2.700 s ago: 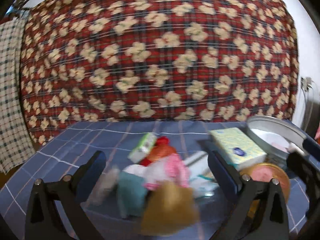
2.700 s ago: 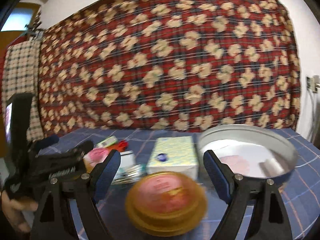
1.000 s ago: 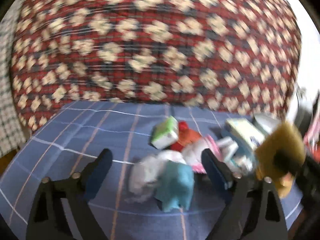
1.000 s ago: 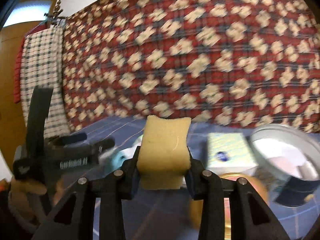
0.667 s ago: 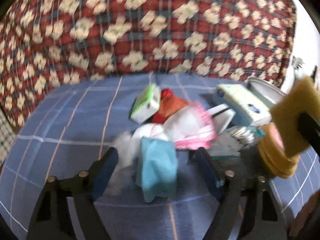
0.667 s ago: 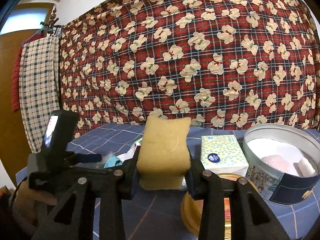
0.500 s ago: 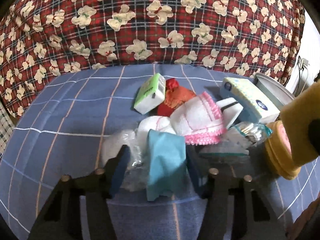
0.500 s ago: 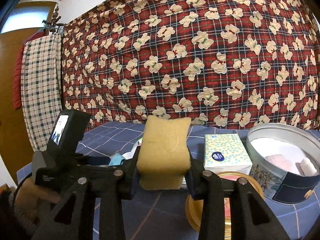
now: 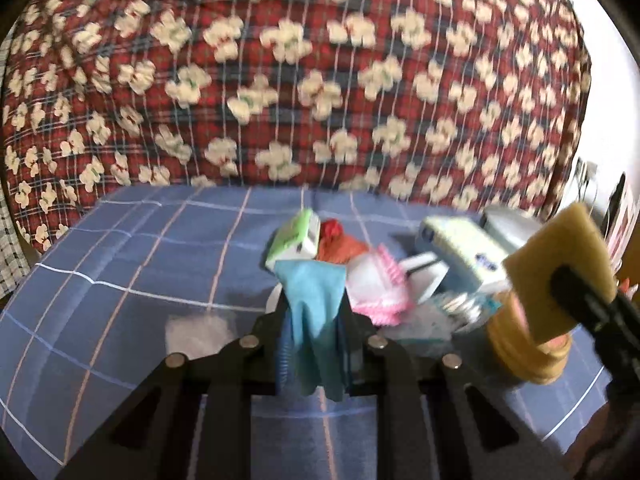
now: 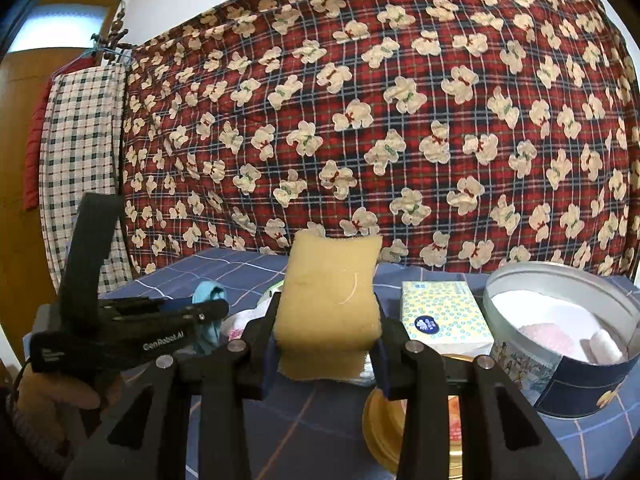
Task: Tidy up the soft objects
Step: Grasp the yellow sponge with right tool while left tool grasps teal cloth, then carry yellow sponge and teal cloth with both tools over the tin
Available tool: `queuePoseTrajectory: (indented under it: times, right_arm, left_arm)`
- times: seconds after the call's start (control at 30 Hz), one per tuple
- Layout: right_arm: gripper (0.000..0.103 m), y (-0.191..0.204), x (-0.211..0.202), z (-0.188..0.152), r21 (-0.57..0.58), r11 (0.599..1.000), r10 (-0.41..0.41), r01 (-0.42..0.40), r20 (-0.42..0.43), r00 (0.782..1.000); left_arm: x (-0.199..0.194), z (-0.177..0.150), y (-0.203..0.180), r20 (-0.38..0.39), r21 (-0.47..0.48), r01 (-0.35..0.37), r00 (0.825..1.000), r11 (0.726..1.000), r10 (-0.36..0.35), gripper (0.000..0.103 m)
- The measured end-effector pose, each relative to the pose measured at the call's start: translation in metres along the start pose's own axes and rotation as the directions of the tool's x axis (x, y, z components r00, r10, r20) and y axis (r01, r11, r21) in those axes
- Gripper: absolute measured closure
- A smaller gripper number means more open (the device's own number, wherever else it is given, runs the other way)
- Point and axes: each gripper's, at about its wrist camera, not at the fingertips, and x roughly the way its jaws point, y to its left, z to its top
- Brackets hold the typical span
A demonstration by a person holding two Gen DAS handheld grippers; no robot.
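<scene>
Now, on my left, the left gripper [image 9: 313, 322] has just closed its jaws on the blue cloth [image 9: 314, 308], pinched tight above the blue checked tablecloth [image 9: 120, 280]. Further right, my right gripper [image 10: 326, 350] clamps the yellow sponge [image 10: 330, 304] upright, near the tissue pack [image 10: 444, 320] and the round tin [image 10: 568, 364].

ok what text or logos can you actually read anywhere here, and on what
"GenRobot.AI" on the side of the left gripper, seen from the right wrist.
A smaller label further back on the same gripper: too blurred to read.
Blue logo on the tissue pack: too small to read.
</scene>
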Motion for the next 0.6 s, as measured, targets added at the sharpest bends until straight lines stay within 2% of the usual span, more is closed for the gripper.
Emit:
queuePoseTrajectory:
  times: [0.17,0.23,0.37,0.6]
  right_arm:
    - [0.062,-0.002,-0.009,-0.001,-0.033,0.999,-0.017,0.018,0.031,0.999]
    - [0.062,-0.005,-0.012,-0.002,-0.046,0.998,-0.034,0.036,0.043,0.999]
    - [0.062,-0.023,-0.021,-0.005,-0.039,0.996,-0.072,0.074,0.053,0.996]
    - [0.062,-0.059,-0.033,-0.006,0.010,0.989,-0.145,0.145,0.059,0.988]
  left_arm:
    - [-0.016,-0.002,-0.005,0.087,-0.049,-0.002,0.996,0.999,0.006,0.085]
    - [-0.018,-0.003,-0.010,0.098,-0.051,-0.018,0.995,0.999,0.023,0.085]
    - [-0.022,-0.007,-0.032,0.126,-0.006,-0.045,0.991,0.999,0.046,0.085]
    - [-0.027,-0.012,-0.073,0.159,0.039,-0.029,0.987,0.999,0.023,0.085]
